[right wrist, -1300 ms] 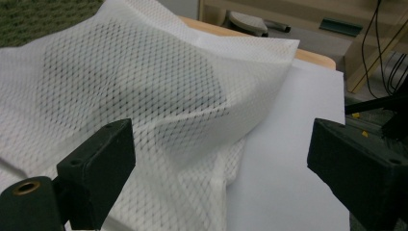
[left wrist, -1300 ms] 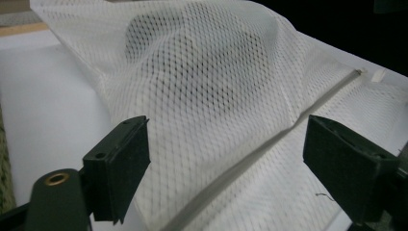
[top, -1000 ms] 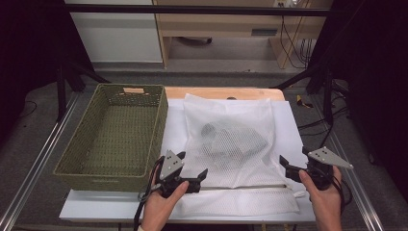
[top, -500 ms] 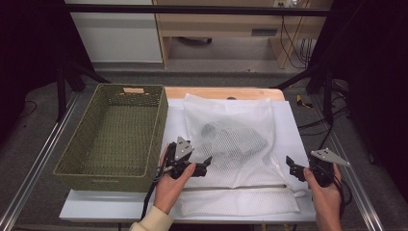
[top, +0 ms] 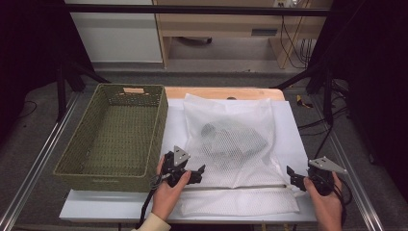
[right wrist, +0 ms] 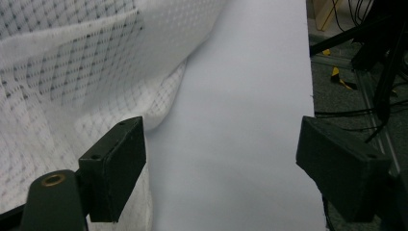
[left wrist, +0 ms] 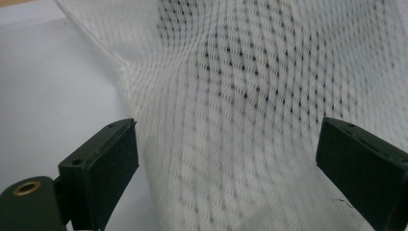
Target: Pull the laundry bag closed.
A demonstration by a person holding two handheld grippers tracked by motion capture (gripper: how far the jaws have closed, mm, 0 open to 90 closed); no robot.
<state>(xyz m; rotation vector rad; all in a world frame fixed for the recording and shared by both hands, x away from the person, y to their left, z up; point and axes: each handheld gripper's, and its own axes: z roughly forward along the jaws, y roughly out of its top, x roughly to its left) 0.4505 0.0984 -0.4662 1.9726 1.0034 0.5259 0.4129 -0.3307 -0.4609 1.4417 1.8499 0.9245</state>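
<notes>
White table (top: 298, 144): green basket (top: 115, 137) beside mesh bag (top: 231, 144).

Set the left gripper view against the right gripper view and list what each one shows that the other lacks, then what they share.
The left gripper view alone has white mesh spanning the whole gap between its open jaws, with dark patches of whatever is inside the mesh bag showing through. The right gripper view alone has the table's right edge, the floor with black cables and a yellow-black item, and bare white sheet between the jaws of the right claw. Both show the bag, the sheet under it and an open claw; the left claw sits at the bag's edge.
</notes>
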